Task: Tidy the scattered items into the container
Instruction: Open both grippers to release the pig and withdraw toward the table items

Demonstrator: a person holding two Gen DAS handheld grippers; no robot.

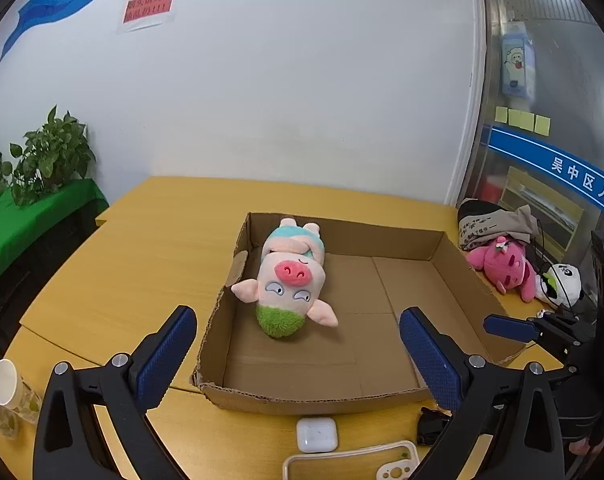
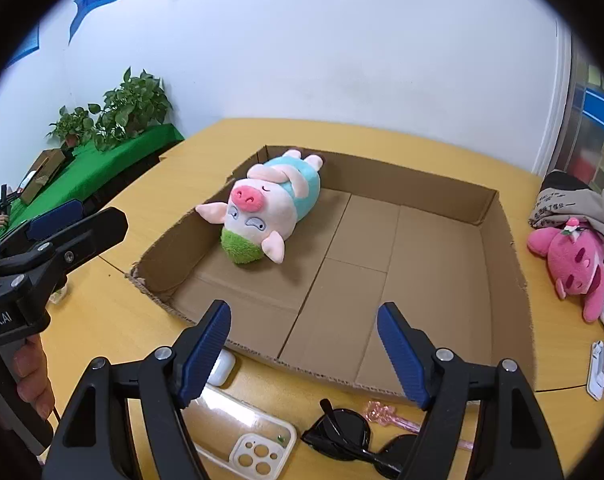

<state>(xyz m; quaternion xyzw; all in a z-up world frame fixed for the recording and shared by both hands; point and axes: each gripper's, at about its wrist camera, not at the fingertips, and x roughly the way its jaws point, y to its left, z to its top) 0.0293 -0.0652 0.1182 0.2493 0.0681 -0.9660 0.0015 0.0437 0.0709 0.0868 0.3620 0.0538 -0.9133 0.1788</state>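
A shallow cardboard box (image 1: 453, 280) is placed on the yellow wooden table (image 1: 134, 264), with its open top facing up. A plush pig (image 1: 290, 280) with a pink snout, a green tuft and a light-blue garment is laid on its back inside the box, close to the left wall.

The left gripper (image 1: 298, 354) is held above the near left part of the box. Its blue-padded jaws are spread to full width, and nothing is held between them. The right gripper (image 2: 303, 354) is held above the near edge of the box; its jaws are parted with nothing clamped, and only the box floor is seen between them.

On the table in front of the box, a white earbud case (image 1: 317, 435), a clear phone case (image 2: 238, 432), black sunglasses (image 2: 341, 436) and a pink plastic trinket (image 2: 385, 414) are located outside the container. To the right of the box, a pink plush toy (image 2: 573, 264) is laid on the table, with a folded grey garment (image 2: 569, 204) behind it and a panda plush (image 1: 565, 284) just beside it. Paper cups (image 1: 6, 396) are seen at the left table edge.
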